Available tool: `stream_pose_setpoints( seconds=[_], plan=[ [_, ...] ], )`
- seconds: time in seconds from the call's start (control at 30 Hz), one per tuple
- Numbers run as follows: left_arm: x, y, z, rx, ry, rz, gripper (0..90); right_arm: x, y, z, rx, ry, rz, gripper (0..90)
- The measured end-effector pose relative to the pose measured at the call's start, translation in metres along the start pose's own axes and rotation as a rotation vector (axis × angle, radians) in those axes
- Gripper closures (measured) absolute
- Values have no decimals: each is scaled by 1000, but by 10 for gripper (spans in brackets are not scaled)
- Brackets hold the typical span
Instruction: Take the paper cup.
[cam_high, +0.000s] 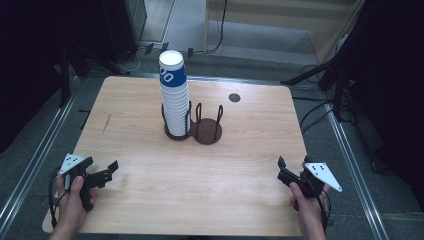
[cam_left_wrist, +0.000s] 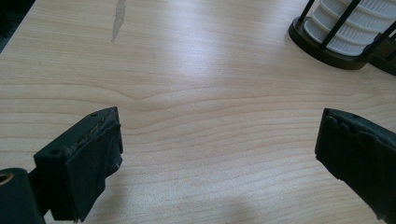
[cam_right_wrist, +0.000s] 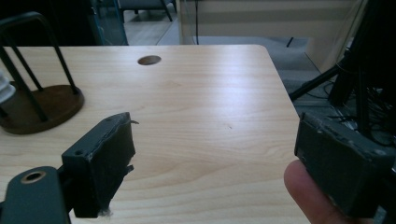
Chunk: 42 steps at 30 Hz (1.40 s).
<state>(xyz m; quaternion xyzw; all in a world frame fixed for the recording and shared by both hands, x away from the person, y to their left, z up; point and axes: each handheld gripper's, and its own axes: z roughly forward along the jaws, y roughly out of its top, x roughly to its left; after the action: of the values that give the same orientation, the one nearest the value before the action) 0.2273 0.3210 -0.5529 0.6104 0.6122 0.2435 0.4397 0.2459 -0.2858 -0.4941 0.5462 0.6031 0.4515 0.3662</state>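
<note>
— Where are your tongs?
— Near edge: my left gripper and right gripper gape, empty.
— The cups?
— Farther, mid-table: paper cup stack in the left holder. Light, crushable; I'd pinch the top rim gently.

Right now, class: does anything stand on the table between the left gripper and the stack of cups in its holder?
Nothing visible does. Bare tabletop lies between the left gripper and the stack of cups; the empty holder stands beside the stack, on its far side from that gripper.

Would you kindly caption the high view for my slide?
Two open hand-held grippers, left gripper and right gripper, flank a cup stack in a two-slot holder.
</note>
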Motion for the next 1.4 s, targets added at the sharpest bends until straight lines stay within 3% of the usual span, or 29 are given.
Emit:
stream_pose_setpoints(
  seconds=[0.57,1.07,1.4],
  plan=[
    [-2,1,2,12,-5,21,15,35,33,0,8,39,-51,117],
    [-1,-1,-1,-5,-21,7,15,56,63,6,-14,81,-35,117],
    [-1,-1,-1,-5,-25,8,15,76,76,11,-25,107,-58,117]
  ],
)
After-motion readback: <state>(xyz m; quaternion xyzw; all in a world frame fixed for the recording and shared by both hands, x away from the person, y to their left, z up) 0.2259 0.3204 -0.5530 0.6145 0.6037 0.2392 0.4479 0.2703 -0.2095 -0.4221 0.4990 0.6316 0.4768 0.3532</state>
